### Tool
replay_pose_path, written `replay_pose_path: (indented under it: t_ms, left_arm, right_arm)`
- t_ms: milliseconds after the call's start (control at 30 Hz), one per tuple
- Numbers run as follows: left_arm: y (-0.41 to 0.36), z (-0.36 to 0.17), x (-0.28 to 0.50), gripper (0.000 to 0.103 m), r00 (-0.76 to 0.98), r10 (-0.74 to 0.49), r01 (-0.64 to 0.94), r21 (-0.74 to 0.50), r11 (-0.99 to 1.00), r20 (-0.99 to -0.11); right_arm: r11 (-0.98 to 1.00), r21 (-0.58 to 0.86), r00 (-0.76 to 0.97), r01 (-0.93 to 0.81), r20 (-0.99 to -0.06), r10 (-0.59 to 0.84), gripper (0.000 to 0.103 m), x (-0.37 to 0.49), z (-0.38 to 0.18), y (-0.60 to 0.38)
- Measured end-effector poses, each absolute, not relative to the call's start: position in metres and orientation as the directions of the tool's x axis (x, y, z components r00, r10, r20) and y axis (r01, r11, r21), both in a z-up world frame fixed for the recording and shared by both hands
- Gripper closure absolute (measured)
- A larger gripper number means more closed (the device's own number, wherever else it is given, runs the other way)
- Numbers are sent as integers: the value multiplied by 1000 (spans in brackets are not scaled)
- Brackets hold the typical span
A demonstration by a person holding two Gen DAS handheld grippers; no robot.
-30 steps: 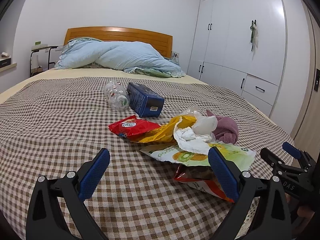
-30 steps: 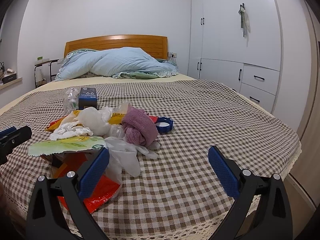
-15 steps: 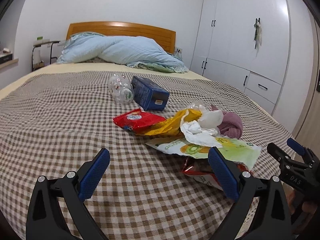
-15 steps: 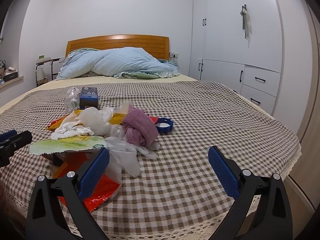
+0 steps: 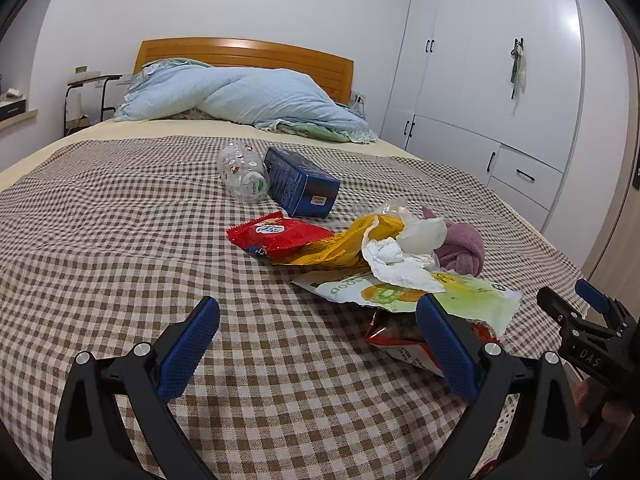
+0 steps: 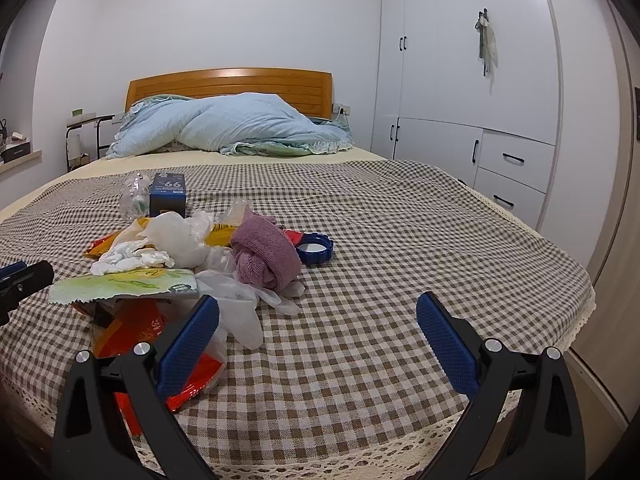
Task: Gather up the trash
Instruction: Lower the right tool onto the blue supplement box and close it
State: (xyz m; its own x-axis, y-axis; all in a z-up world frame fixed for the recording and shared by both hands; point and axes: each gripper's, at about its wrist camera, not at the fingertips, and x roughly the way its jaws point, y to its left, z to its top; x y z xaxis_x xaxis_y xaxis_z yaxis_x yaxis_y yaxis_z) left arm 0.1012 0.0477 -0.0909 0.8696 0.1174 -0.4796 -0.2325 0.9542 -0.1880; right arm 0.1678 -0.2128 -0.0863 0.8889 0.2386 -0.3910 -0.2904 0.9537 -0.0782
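Over the checked bed (image 5: 100, 240), from the left wrist, the left gripper (image 5: 318, 332) hovers low, spread wide and empty; the trash pile (image 5: 360, 256) lies just ahead, right of centre. From the right wrist, the right gripper (image 6: 318, 332) hangs level, also spread and empty, with the pile to its left, near the bed's foot.

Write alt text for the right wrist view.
Open blue-padded right gripper hovers over a brown checked bedspread, jaws empty. Ahead to the left lies a litter pile: crumpled white tissue, mauve rolled towel, red foil wrapper, blue ridged lid.
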Motion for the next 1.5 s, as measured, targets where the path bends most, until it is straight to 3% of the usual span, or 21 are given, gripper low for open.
replay_pose_path:
  t_ms: [300,667,833,1000,1367,1500]
  left_arm:
    - [53,-86,97,8,875,139,-254,-197,947,-464]
    - [83,-66,105,8,878,204,-318,-210,924,-432]
    - [116,-61,114,8,873,204,-355,-289,889,-443]
    - [141,-60,135,8,855,227,-390,-288,874,-466]
    - [203,-57,191,8,809,225,-438,-301,847,-543]
    - [212,-60,211,8,798,204,-433,-304,849,-567]
  right_arm:
    - [957,-54,889,-285,-389,243,8,170,-80,-220]
    - [900,-94,853,-426,-372,365,8,206,-5,-164]
    - [829,-164,771,-535,-496,399,8,252,7,-78]
    - [798,-195,704,-570,-618,351,8,294,-14,-10]
    - [782,-197,585,-591,-772,248,8,358,-76,58]
    - [793,-80,529,-604,-784,324,8,373,-87,62]
